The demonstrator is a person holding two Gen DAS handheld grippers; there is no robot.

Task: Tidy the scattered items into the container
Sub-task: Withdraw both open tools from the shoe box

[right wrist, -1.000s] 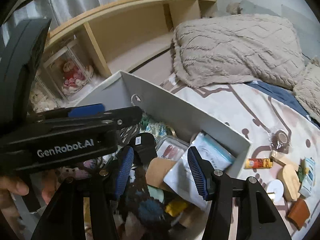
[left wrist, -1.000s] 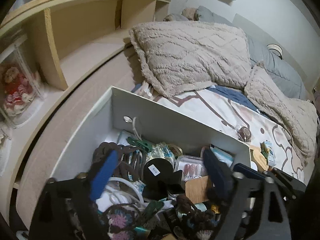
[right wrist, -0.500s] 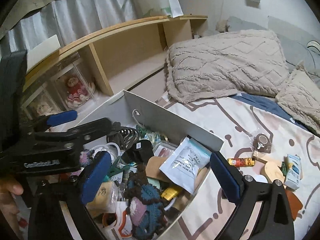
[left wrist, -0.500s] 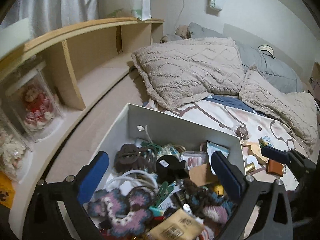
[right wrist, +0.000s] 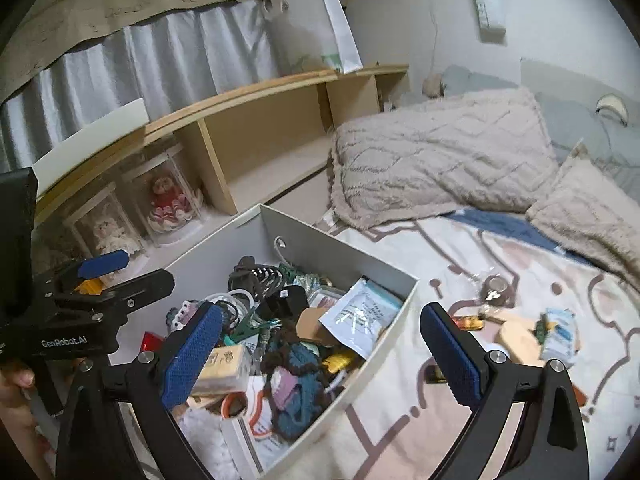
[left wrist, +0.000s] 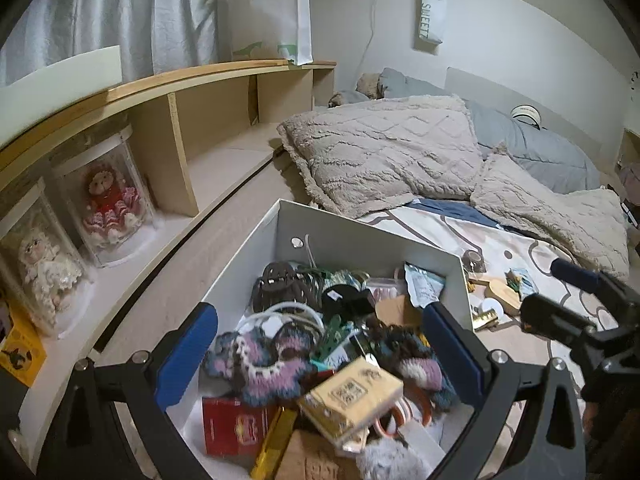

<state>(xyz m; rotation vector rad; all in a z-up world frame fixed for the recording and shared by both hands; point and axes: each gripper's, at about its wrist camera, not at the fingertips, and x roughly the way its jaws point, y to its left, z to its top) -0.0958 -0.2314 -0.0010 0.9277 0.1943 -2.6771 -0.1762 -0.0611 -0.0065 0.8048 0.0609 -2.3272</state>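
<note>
A white box (left wrist: 360,229) (right wrist: 340,248) stands on the bed, heaped with small items: crochet pieces (left wrist: 260,360), a dark claw clip (right wrist: 256,274), a white sachet (right wrist: 360,320) and a tan packet (left wrist: 352,394). My left gripper (left wrist: 320,354) hangs open above the box's near end, nothing between its blue pads. My right gripper (right wrist: 320,354) is open too, over the box's right wall, with nothing in it. Loose on the bedspread to the right of the box lie a wooden disc (right wrist: 516,336), a blue-white packet (right wrist: 560,330), an orange tube (right wrist: 468,322) and a bagged tape roll (right wrist: 494,290).
A low wooden shelf (left wrist: 180,136) with two dolls in clear cases (left wrist: 108,204) runs along the left. Beige pillows (left wrist: 384,156) and a grey duvet (left wrist: 532,148) fill the far bed. A hand (right wrist: 16,380) holds the left gripper at the left edge.
Both grippers have risen and drawn back from the box. The right gripper's jaws have spread wide and let go of the white sachet, which now lies in the box.
</note>
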